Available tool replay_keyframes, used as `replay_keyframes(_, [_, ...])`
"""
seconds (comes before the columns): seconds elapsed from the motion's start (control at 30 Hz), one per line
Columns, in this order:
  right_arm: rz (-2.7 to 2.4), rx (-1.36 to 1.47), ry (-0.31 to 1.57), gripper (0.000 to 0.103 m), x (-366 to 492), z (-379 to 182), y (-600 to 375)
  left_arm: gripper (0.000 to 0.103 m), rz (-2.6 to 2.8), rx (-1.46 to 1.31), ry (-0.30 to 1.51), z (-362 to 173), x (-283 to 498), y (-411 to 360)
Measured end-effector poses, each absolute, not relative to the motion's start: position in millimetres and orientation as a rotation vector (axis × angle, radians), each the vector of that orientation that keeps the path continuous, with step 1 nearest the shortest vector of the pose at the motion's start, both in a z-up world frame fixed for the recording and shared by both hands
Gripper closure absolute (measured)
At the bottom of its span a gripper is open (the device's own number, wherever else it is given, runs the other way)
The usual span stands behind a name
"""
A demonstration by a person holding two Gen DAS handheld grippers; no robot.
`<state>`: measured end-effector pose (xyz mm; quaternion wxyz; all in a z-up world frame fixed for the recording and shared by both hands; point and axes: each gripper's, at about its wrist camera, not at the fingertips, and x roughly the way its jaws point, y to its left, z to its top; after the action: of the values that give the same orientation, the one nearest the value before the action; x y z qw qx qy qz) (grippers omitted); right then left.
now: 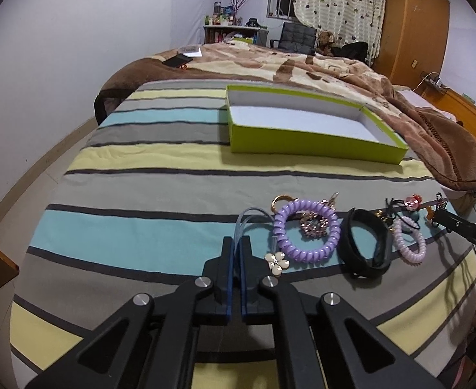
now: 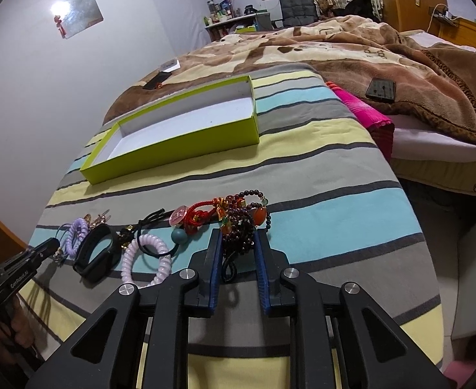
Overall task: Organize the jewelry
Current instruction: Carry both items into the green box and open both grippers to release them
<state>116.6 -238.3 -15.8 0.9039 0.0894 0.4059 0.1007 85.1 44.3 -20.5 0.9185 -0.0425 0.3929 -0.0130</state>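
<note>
An empty lime-green box [image 1: 315, 144] [image 2: 179, 142] lies on the striped bedspread, beyond a row of jewelry. My left gripper [image 1: 237, 243] is shut on a clear blue-grey hair tie [image 1: 249, 218] with a cream flower charm [image 1: 277, 261]. Next to it lie a purple spiral bracelet [image 1: 306, 230], a black band [image 1: 366, 243] [image 2: 95, 253] and a pale pink spiral tie [image 1: 410, 243] [image 2: 147, 256]. My right gripper [image 2: 238, 243] is partly open around a dark garnet bead bracelet [image 2: 238, 233], beside a red cord bracelet [image 2: 202, 215].
A brown blanket [image 2: 384, 64] covers the far bed, with a black remote [image 2: 381, 90] and a phone [image 1: 177, 61] on it. A pink cloth [image 2: 364, 113] lies at the right bed edge. A wooden wardrobe [image 1: 413, 26] stands at the back right.
</note>
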Motion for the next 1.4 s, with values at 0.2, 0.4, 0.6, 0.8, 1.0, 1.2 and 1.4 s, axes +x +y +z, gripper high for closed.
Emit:
replay_keyframes(0.2, [0.215, 0.186, 0.808, 0.083, 109, -5, -239, 0.100, -0.036, -0.090, 0.763, -6, 80, 46])
replay_keyframes(0.4, [0.230, 0.177, 0.777, 0.083, 107, 8, -236, 0.100, -0.054, -0.088, 0.724, 12, 79, 48])
replay_keyframes(0.6, [0.269, 0.147, 0.748, 0.083, 117, 23, -224, 0.100, -0.091, -0.065, 0.690, 31, 92, 43])
replay_keyframes(0.8, [0.311, 0.098, 0.727, 0.083, 144, 34, -205, 0.100, -0.132, -0.021, 0.648, 50, 127, 25])
replay_keyframes(1.0, [0.337, 0.058, 0.720, 0.083, 191, 38, -186, 0.100, -0.171, -0.006, 0.648, 55, 179, 10])
replay_keyframes(1.2, [0.342, 0.039, 0.756, 0.083, 244, 28, -173, 0.100, -0.181, -0.023, 0.675, 47, 234, 4])
replay_keyframes(1.4, [0.352, 0.037, 0.807, 0.083, 291, 10, -162, 0.100, -0.190, -0.039, 0.724, 31, 278, 1])
